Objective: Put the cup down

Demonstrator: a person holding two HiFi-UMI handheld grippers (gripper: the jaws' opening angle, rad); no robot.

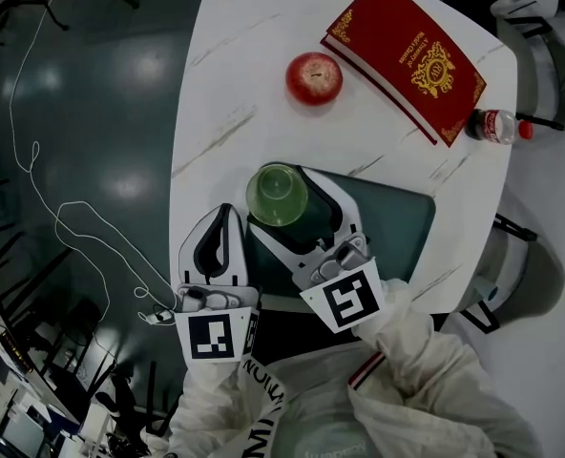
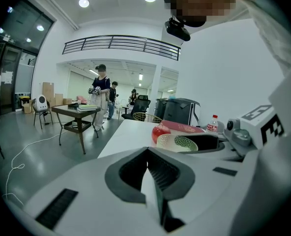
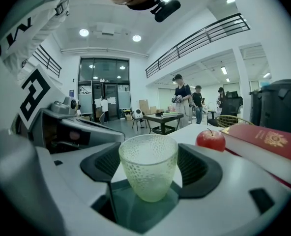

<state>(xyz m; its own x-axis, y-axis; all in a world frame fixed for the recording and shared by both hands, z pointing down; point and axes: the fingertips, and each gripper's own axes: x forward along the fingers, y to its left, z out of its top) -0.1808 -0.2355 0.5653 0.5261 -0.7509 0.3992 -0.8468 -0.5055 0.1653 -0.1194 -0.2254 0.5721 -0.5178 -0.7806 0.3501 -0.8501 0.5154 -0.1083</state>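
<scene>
Cup (image 3: 148, 170) is standing upright in the right gripper (image 3: 149, 162), whose pads are clamping its sides, low over the dark mat (image 1: 397, 219); left gripper (image 2: 146, 152) is pinched together, empty. We are judging that releasing before its base seats risks tipping

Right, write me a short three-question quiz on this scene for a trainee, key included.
1. Pick one: what stands between the jaws of the right gripper? A) a spoon B) the green cup C) a phone
2. True or false: the jaws of the left gripper are wide apart.
3. Fill the gap: on the white table, the round red thing near the red book is an ____.

Key: 1 B. 2 False; they are together with nothing between them. 3 apple.
</scene>
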